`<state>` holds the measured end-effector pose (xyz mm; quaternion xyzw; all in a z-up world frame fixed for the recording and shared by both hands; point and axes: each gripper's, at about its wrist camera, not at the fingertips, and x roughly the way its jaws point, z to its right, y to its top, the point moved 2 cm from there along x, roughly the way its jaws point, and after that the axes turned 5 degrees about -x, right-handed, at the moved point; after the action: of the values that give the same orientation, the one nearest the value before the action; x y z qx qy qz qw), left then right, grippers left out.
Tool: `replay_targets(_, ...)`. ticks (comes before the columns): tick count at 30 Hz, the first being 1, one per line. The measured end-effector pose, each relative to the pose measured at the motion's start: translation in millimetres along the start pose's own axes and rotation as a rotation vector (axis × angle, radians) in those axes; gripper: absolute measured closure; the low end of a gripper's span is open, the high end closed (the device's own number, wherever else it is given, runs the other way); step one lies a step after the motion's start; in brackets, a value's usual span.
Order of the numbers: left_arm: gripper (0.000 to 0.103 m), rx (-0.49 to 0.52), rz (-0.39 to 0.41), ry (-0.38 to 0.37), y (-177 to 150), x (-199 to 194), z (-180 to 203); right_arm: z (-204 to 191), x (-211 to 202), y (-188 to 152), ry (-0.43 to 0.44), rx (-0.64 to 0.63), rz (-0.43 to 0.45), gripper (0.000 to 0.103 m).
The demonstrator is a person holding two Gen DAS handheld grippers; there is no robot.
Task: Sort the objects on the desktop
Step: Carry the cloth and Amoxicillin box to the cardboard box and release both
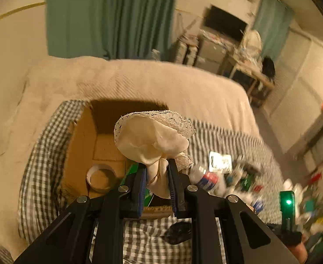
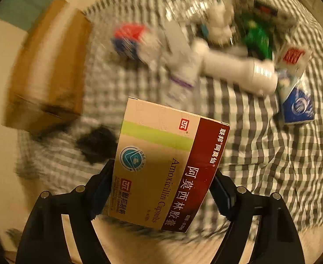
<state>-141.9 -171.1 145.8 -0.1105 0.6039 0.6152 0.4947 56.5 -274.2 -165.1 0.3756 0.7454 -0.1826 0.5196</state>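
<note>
My left gripper (image 1: pixel 157 164) is shut on a cream cloth with a lace edge (image 1: pixel 152 136), which bunches above the fingers. It hangs over an open cardboard box (image 1: pixel 82 136) holding a roll of tape (image 1: pixel 101 177). In the right wrist view my right gripper (image 2: pixel 163 170) points steeply down with a tan and dark red Amoxicillin medicine box (image 2: pixel 161 165) between its fingers. Both pads lie against the box's sides. The medicine box is sharp while the surface below is blurred. The cardboard box (image 2: pixel 49 66) lies to the upper left.
A grey checked cloth (image 2: pixel 260 143) covers the surface. Several loose items lie on it: a white bottle (image 2: pixel 238 70), a blue carton (image 2: pixel 297 105), a green packet (image 2: pixel 258 37) and a small black lump (image 2: pixel 97 143). A beige blanket (image 1: pixel 161 81) lies behind the cardboard box.
</note>
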Motion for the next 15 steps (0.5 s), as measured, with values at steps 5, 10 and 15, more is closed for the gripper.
replay_targets(5, 0.084, -0.044, 0.022, 0.063, 43, -34, 9, -79, -92, 34, 0.044, -0.084, 0.152, 0.024)
replay_targets(10, 0.084, -0.181, -0.016, 0.106, 39, -17, -28, -186, -159, 68, 0.025, -0.223, 0.335, 0.023)
replay_targets(15, 0.084, -0.078, -0.024, 0.166, 8, 21, -68, -225, -127, 72, -0.053, -0.286, 0.407, 0.024)
